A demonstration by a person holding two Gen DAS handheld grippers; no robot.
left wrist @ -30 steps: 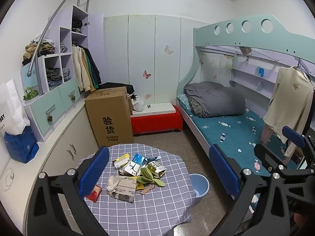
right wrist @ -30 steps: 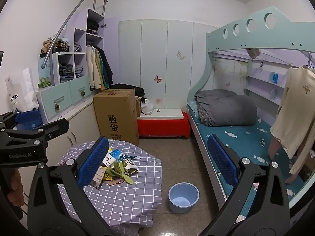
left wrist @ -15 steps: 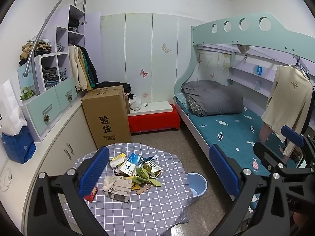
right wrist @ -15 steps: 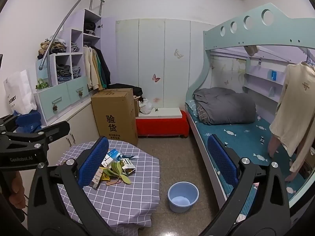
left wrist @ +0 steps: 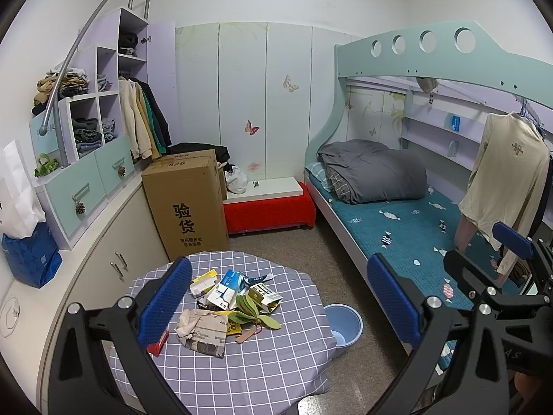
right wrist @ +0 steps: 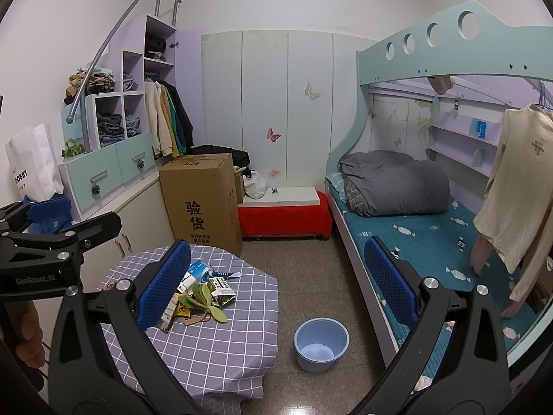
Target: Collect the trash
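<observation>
A heap of trash (left wrist: pixel 228 307) lies on the round table with the grey checked cloth (left wrist: pixel 262 373): crumpled printed paper (left wrist: pixel 204 332), torn cartons (left wrist: pixel 226 285), green leaves (left wrist: pixel 252 313) and a red packet (left wrist: pixel 157 342). My left gripper (left wrist: pixel 278 299) hangs open above the table's near side, holding nothing. My right gripper (right wrist: pixel 278 283) is open too, right of the table, with the trash (right wrist: pixel 204 290) by its left finger. A light blue bucket (right wrist: pixel 321 344) stands empty on the floor right of the table.
A tall cardboard box (left wrist: pixel 188 204) and a red bench (left wrist: pixel 269 212) stand behind the table. Low cabinets (left wrist: pixel 114 252) run along the left wall; a bunk bed (left wrist: pixel 397 228) fills the right side. A hand (right wrist: pixel 27 335) grips the left tool's handle.
The left wrist view has shifted a little, so the table and trash sit slightly further left. Both grippers stay open and nothing on the table has moved.
</observation>
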